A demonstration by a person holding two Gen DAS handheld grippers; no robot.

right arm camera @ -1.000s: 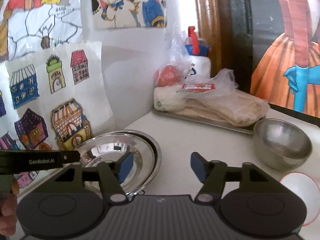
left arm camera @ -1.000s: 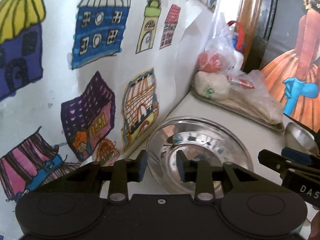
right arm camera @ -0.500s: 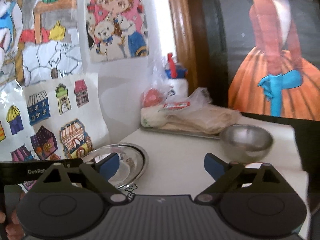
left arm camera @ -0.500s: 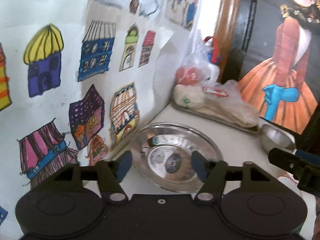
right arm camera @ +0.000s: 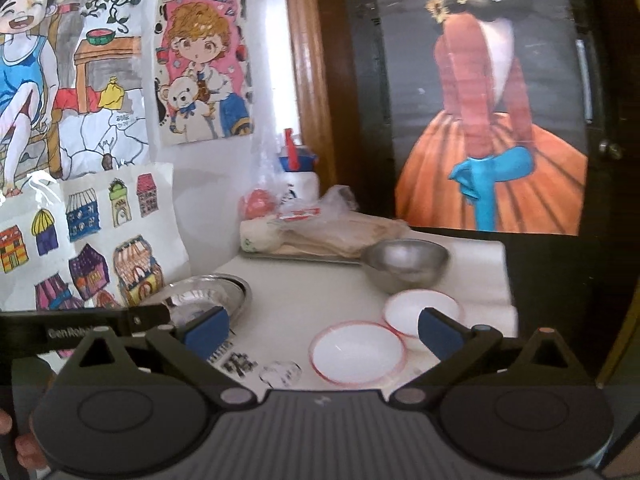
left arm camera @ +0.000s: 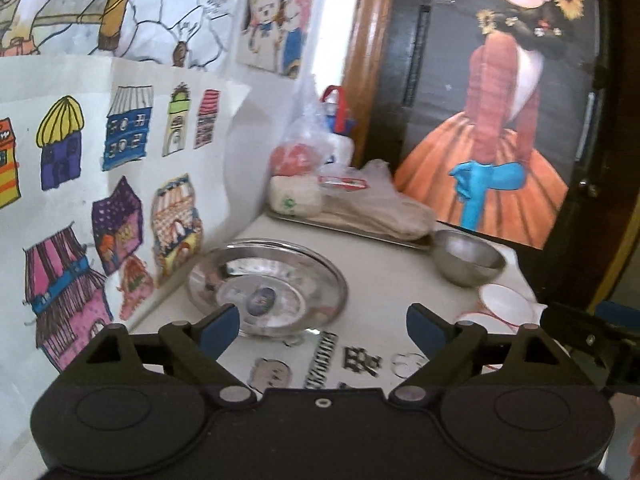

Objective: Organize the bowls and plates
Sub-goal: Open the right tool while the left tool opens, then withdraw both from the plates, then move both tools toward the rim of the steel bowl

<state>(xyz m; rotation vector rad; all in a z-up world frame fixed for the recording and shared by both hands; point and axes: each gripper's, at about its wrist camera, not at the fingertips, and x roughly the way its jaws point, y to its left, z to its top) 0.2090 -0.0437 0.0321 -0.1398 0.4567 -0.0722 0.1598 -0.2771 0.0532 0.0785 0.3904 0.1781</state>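
A white table [right arm camera: 320,296] fills the corner, hemmed on the left by a wall hung with house drawings [left arm camera: 120,184] and at the back by a dark door bearing a poster [right arm camera: 492,120] of a figure in an orange gown. The table's right edge drops off just past the white bowls, in the right wrist view.

Along the back edge sits a tray [left arm camera: 360,232] heaped with plastic-wrapped food, with a white bottle [right arm camera: 300,176] behind it in the corner. A steel plate [left arm camera: 268,284] lies close to the left wall, its rim almost under the lowest drawings. A steel bowl [right arm camera: 408,266] stands just in front of the tray's right end. Two red-rimmed white bowls sit nearer the camera: the near bowl [right arm camera: 356,352] and, touching or overlapping it, the far bowl [right arm camera: 412,308], which lies close to the steel bowl.

Bare tabletop stretches between the steel plate and the bowls. Small printed stickers [left arm camera: 320,364] mark the near part of it.

The left gripper [left arm camera: 320,328] hovers short of the steel plate, jaws opening, nothing between them. The right gripper [right arm camera: 322,328] hangs over the near side of the table, jaws opening wide and empty, with the near bowl in view between the blue pads [right arm camera: 438,330].
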